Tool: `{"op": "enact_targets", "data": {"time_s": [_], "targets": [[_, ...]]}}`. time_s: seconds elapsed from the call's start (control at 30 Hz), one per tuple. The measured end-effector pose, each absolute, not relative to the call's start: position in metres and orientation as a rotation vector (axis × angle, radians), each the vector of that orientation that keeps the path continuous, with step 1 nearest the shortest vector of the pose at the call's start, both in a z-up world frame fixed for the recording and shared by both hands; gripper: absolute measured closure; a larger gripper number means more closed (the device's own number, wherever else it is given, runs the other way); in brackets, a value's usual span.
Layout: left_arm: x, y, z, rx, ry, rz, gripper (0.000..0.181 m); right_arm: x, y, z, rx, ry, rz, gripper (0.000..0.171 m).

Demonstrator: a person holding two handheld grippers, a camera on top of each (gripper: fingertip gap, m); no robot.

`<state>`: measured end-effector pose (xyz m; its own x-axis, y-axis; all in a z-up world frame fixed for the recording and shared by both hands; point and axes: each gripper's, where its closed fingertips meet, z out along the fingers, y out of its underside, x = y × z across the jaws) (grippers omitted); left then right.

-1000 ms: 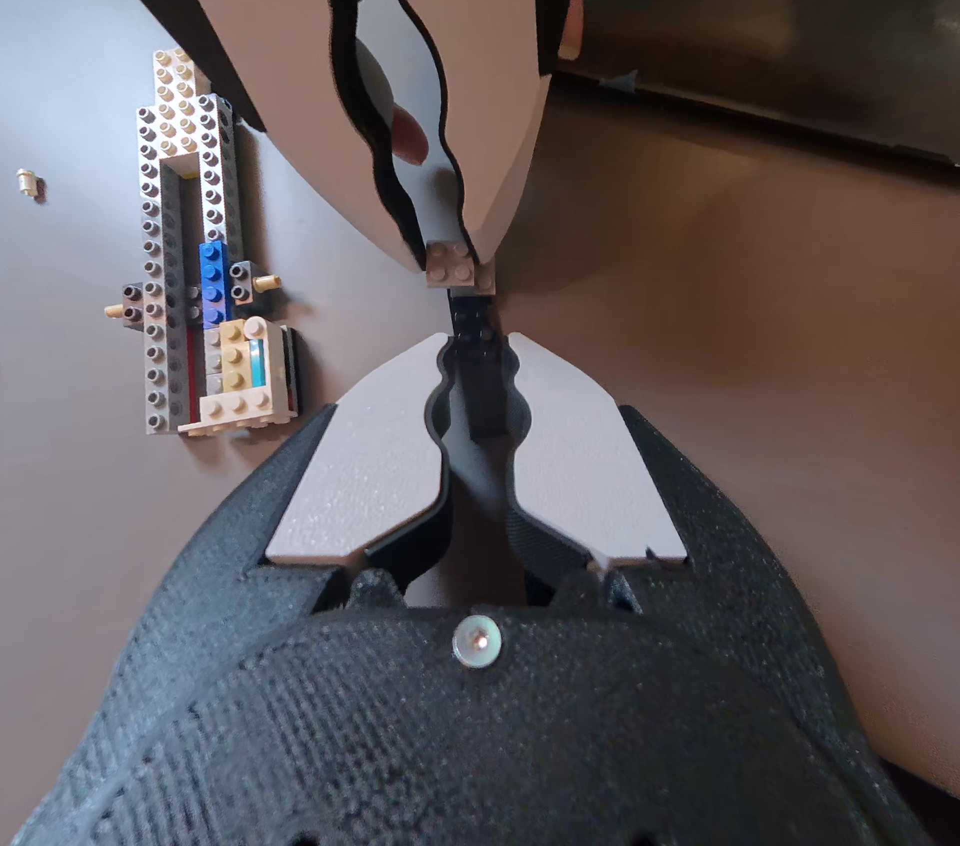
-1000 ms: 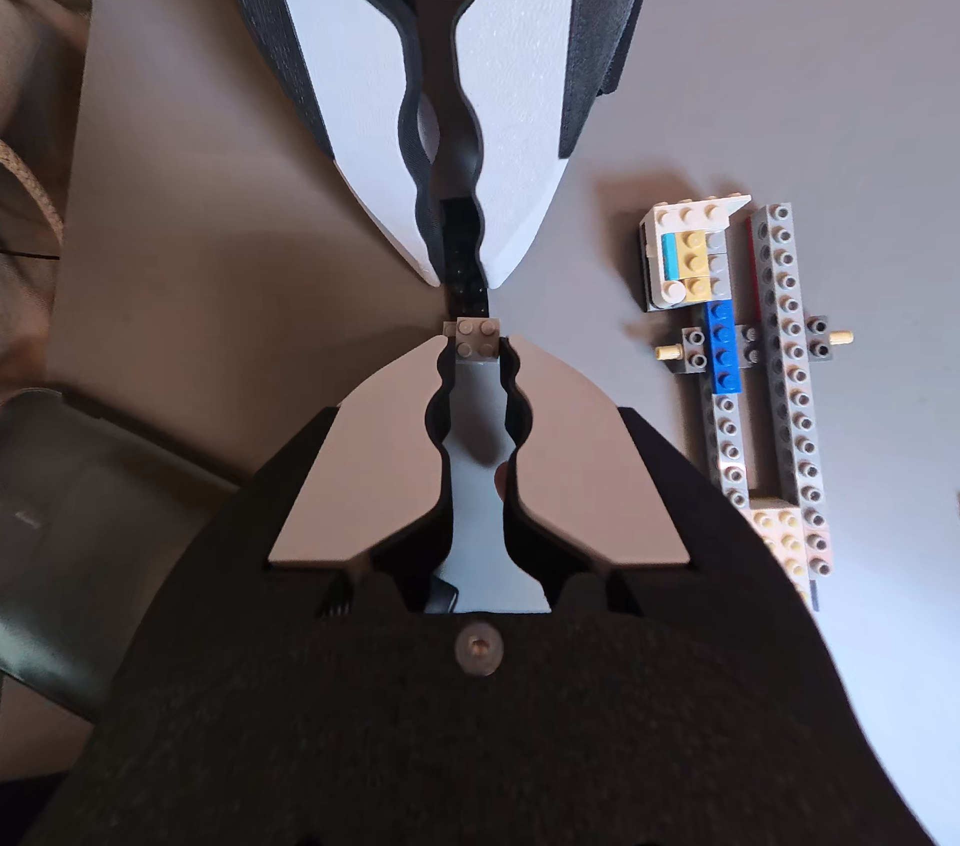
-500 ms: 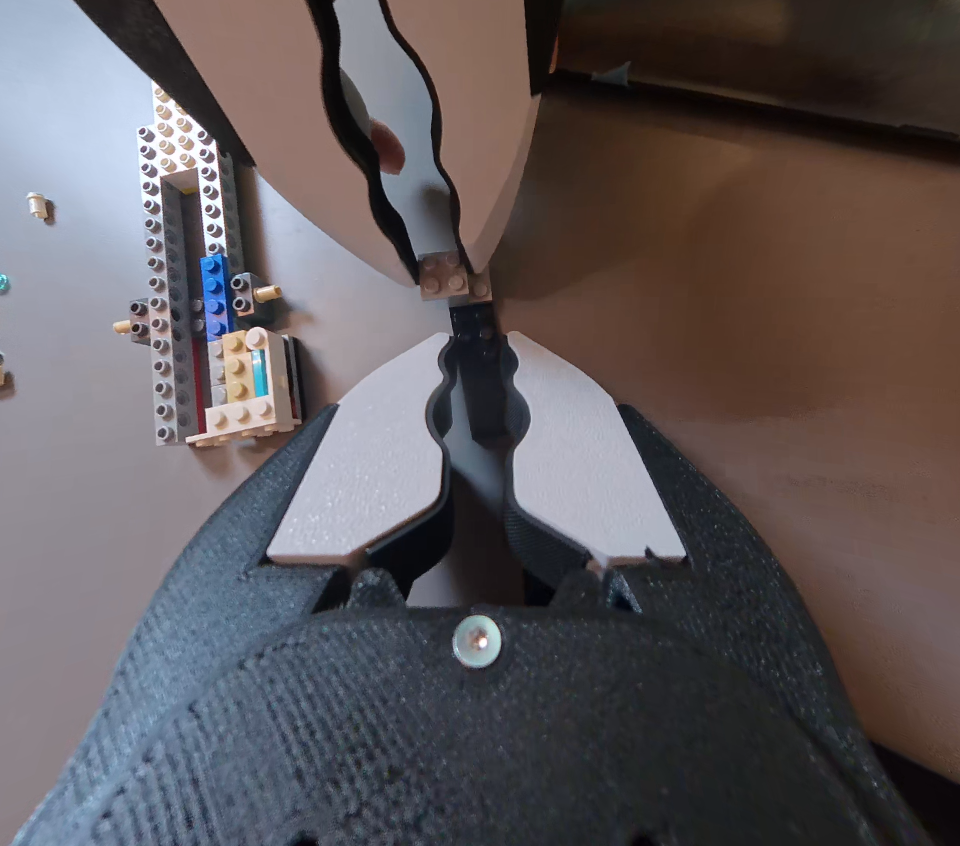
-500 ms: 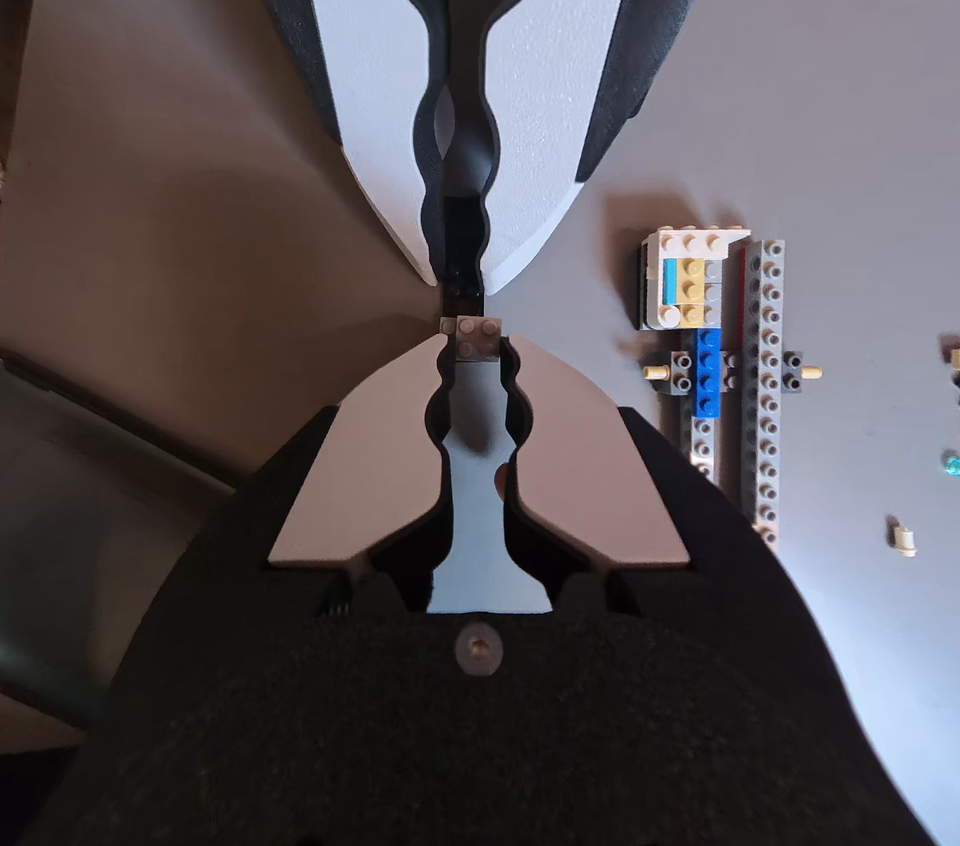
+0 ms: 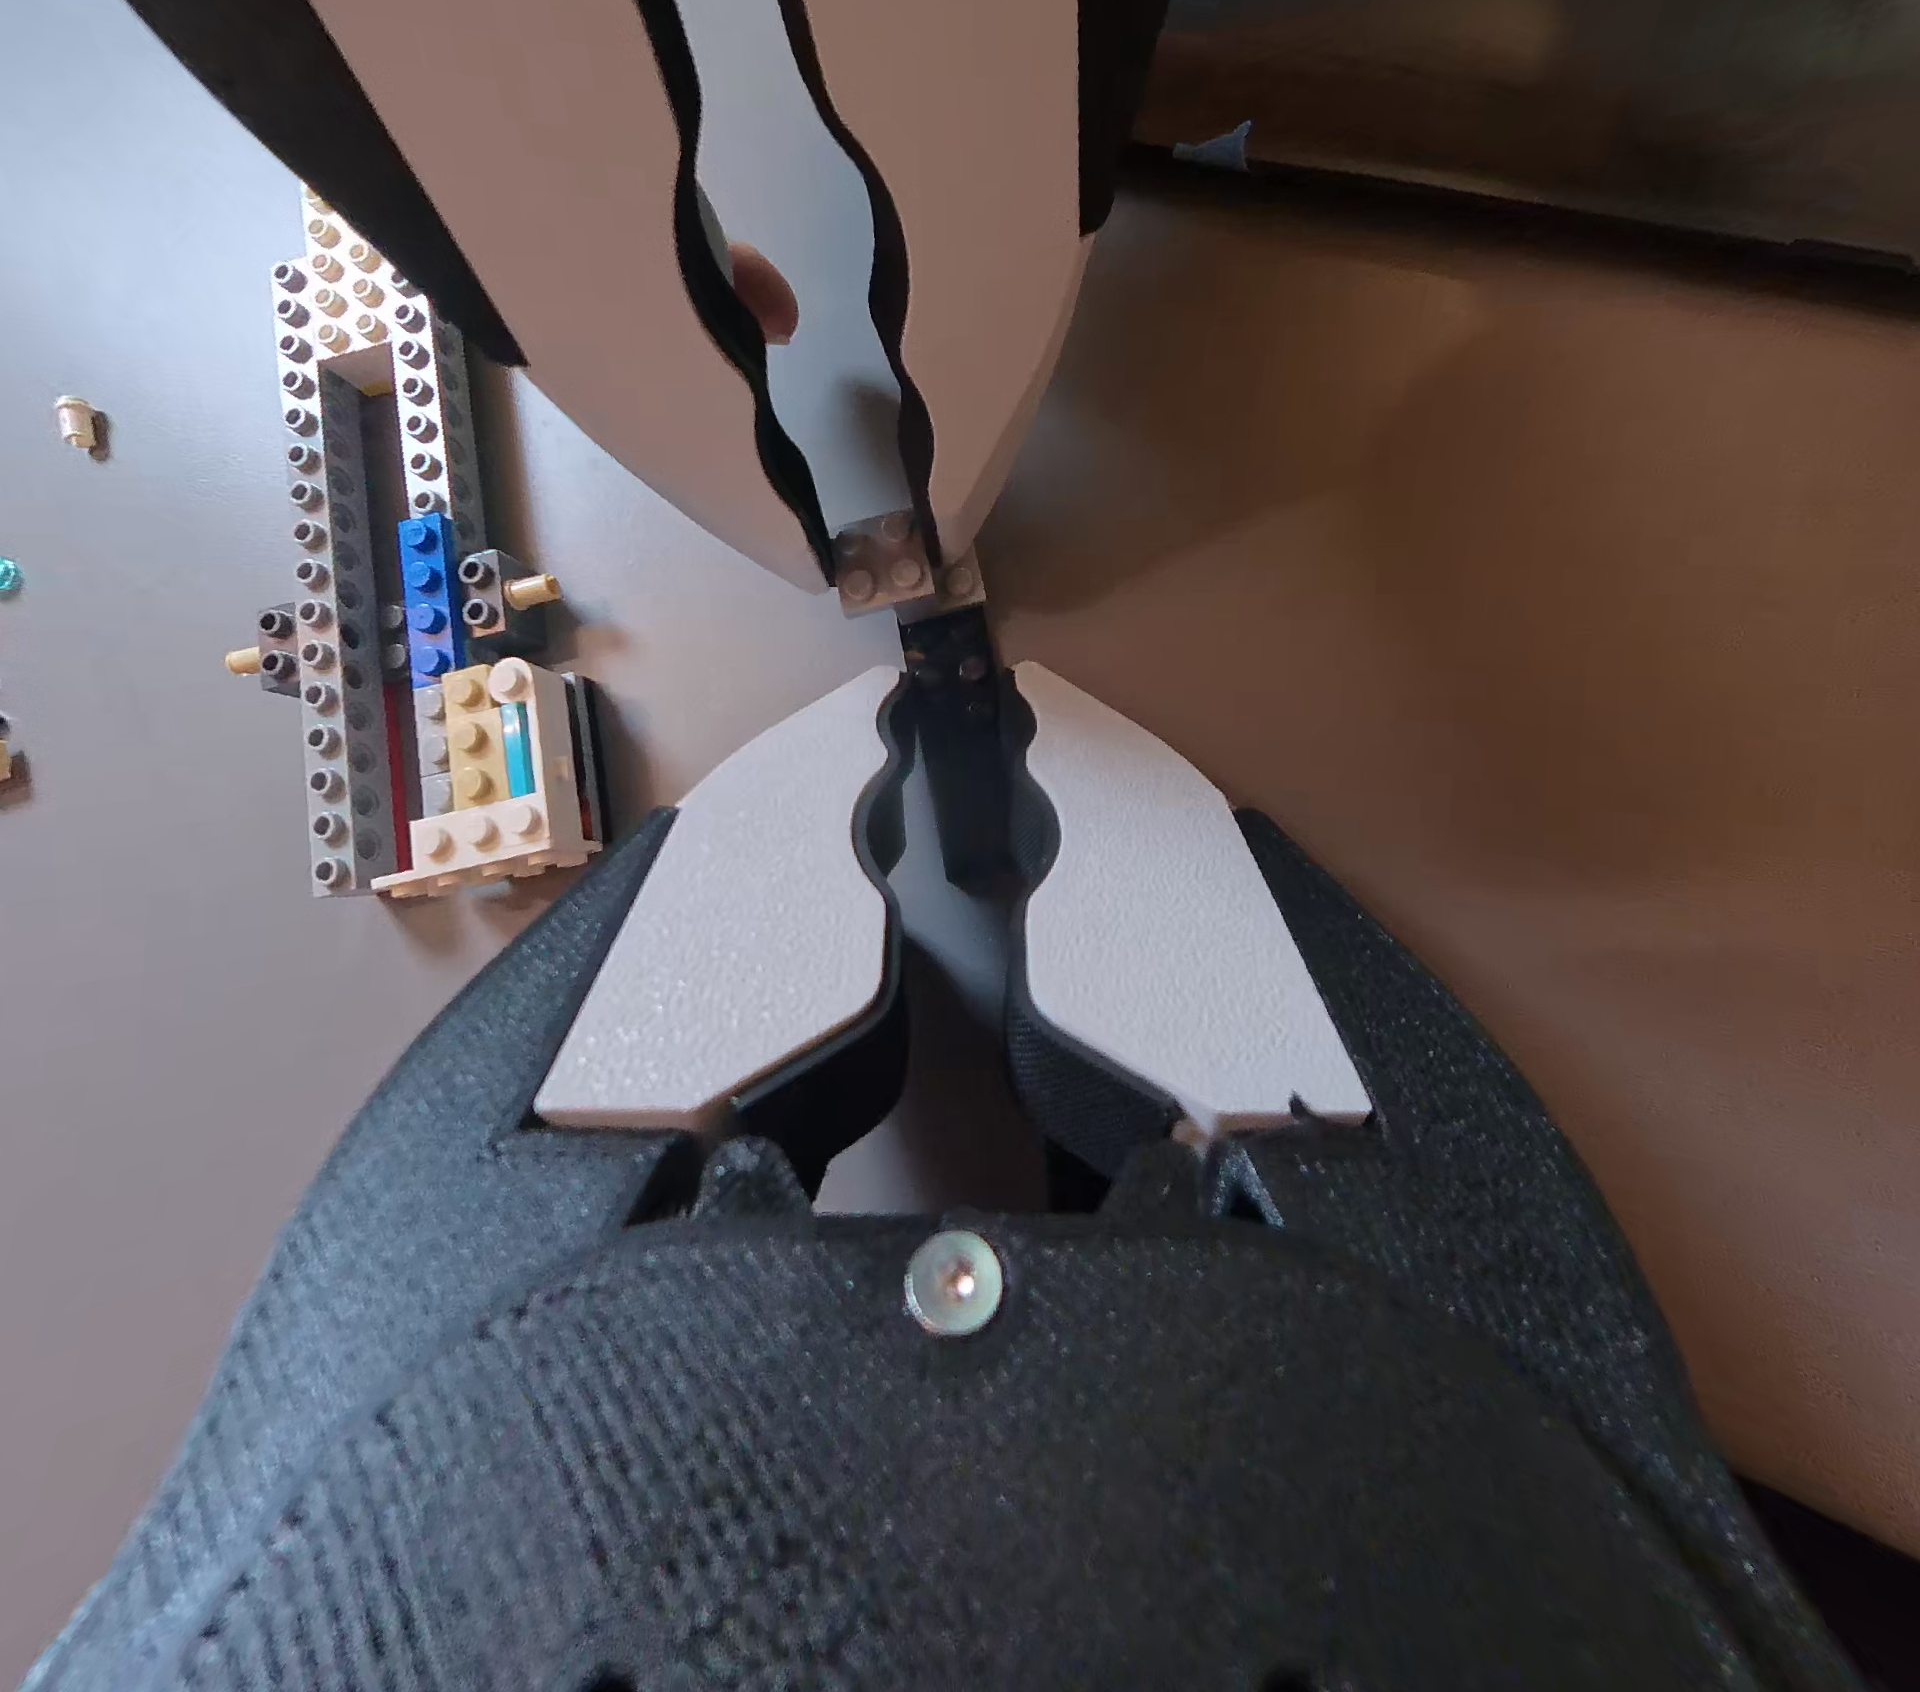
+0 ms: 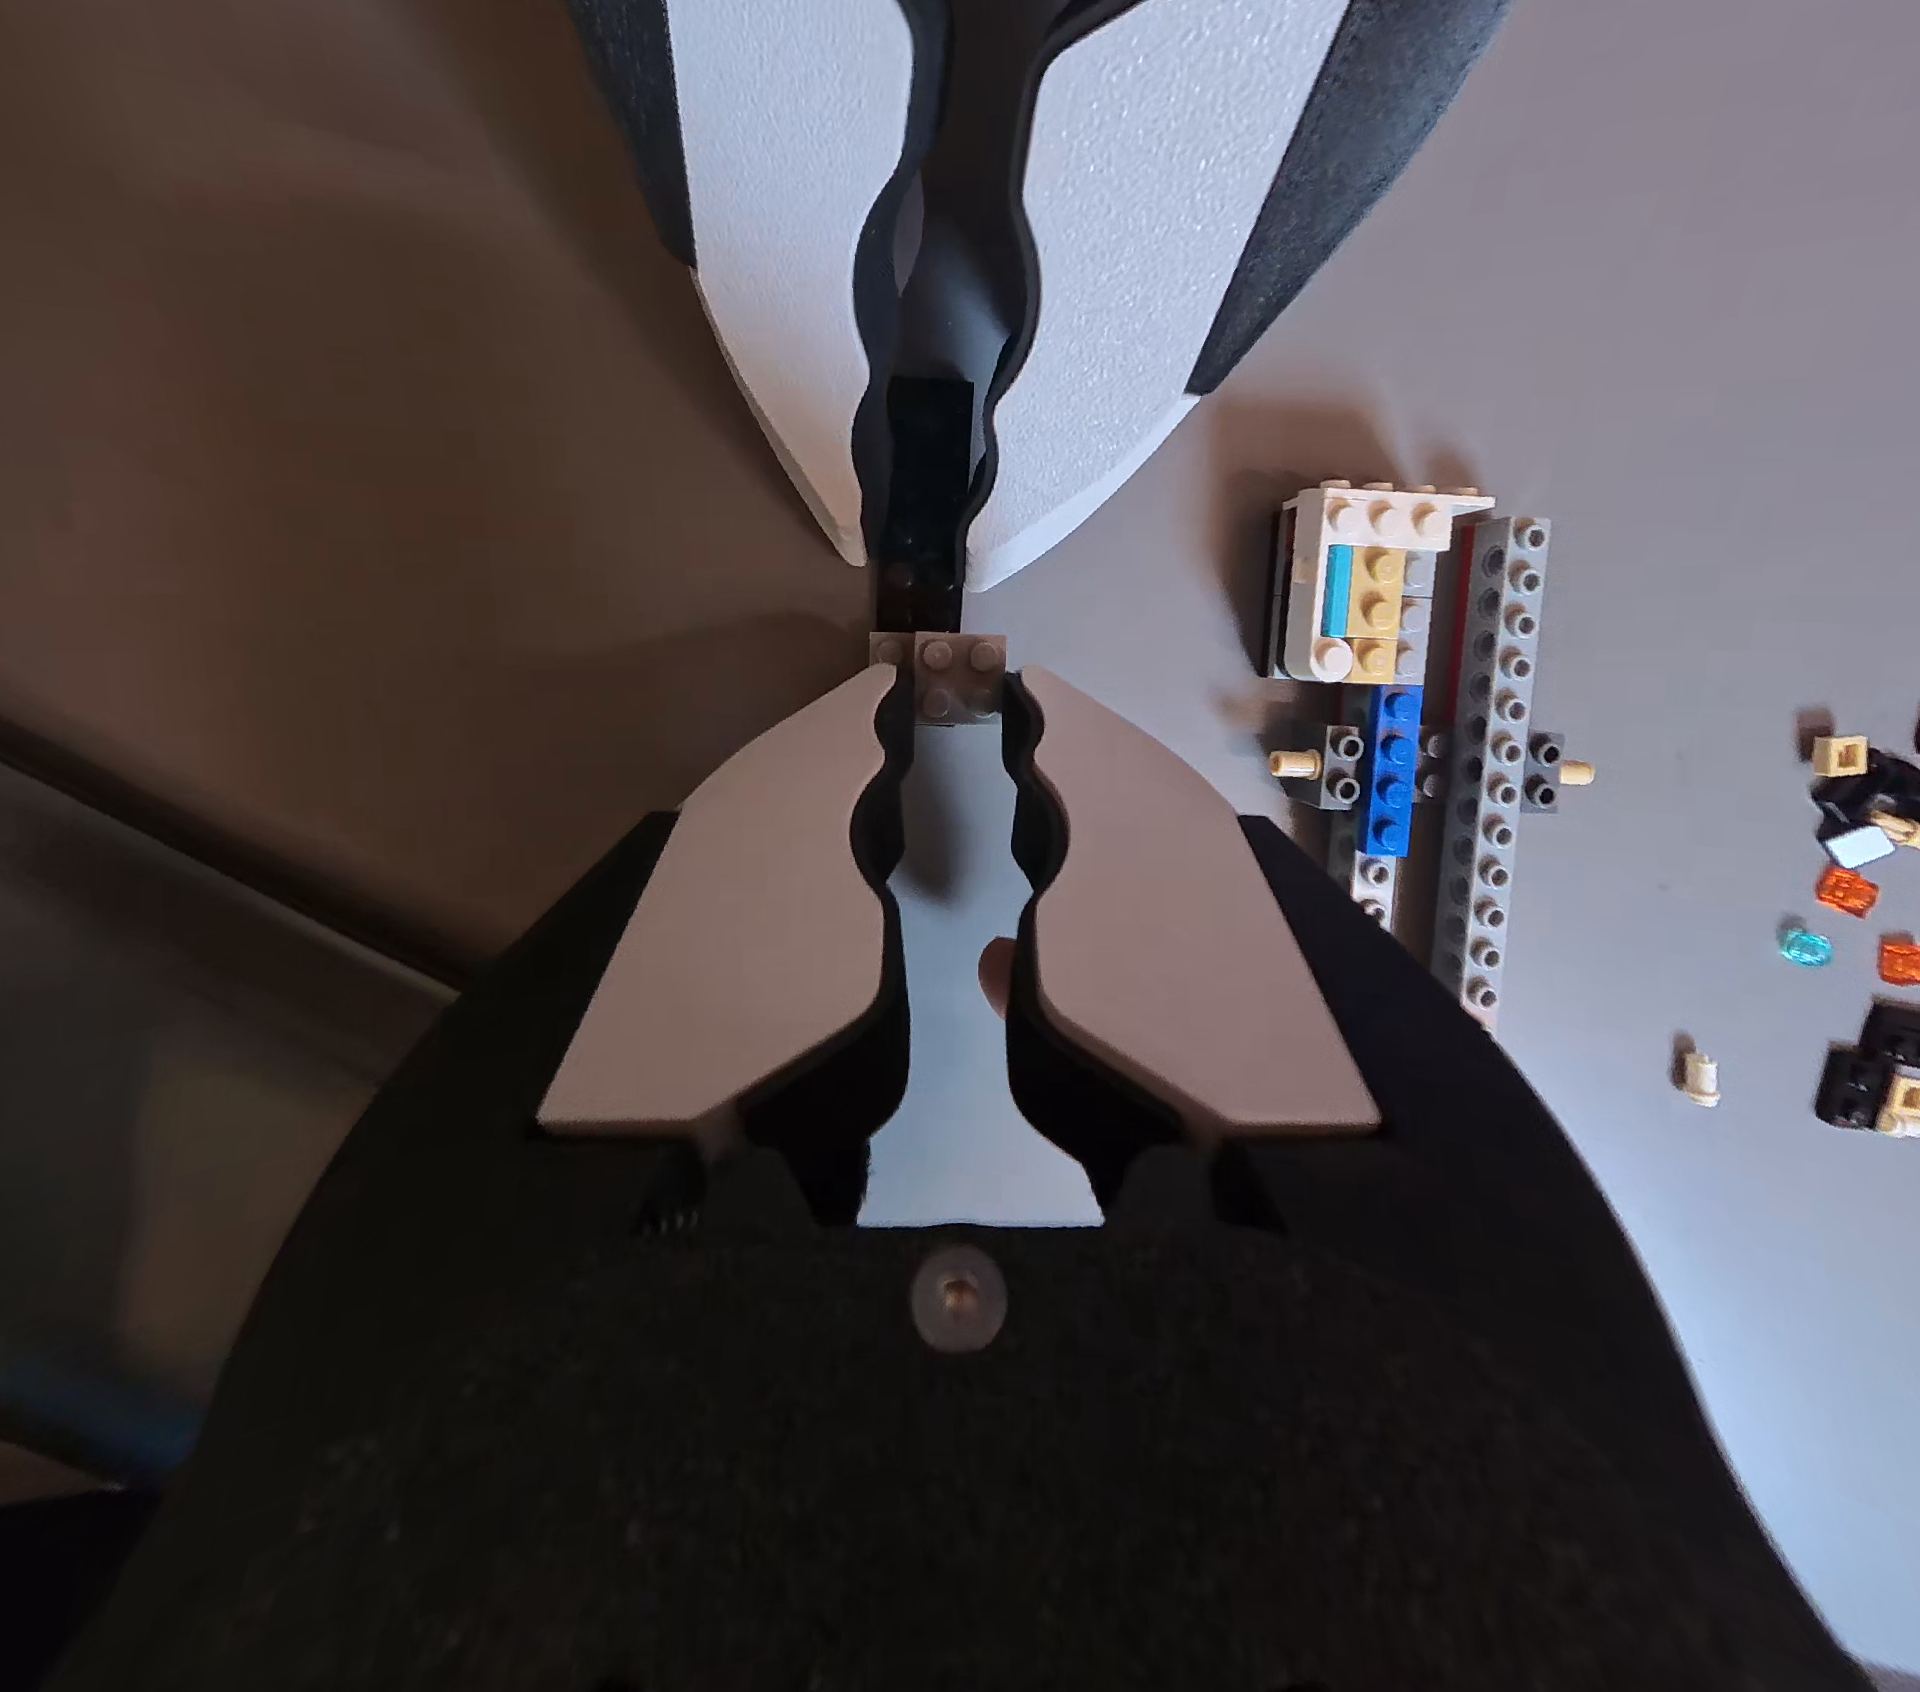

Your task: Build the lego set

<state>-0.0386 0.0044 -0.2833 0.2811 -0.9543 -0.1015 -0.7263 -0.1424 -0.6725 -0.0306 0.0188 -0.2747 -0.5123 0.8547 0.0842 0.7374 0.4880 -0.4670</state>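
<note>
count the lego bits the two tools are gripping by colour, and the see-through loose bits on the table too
black piece, in the left tool: 1
grey piece, in the right tool: 1
orange see-through pieces, loose: 2
teal see-through piece, loose: 1
total: 5

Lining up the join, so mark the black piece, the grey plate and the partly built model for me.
black piece (image 5: 961,707), left wrist view, on its studded end past the left gripper's tips.
grey plate (image 6: 958,678), right wrist view, on its studded top.
partly built model (image 6: 1496,738), right wrist view, on its long grey beam.
</note>
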Motion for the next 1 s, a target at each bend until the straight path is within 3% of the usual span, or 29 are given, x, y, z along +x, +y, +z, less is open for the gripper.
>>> {"op": "enact_targets", "data": {"time_s": [1.0], "targets": [[-0.0402, 0.0044, -0.2833, -1.944, 1.498, -0.471, 0.165, -0.0292, 0.0243, -0.2742, -1.434, -2.329, 0.504, 0.155]]}}
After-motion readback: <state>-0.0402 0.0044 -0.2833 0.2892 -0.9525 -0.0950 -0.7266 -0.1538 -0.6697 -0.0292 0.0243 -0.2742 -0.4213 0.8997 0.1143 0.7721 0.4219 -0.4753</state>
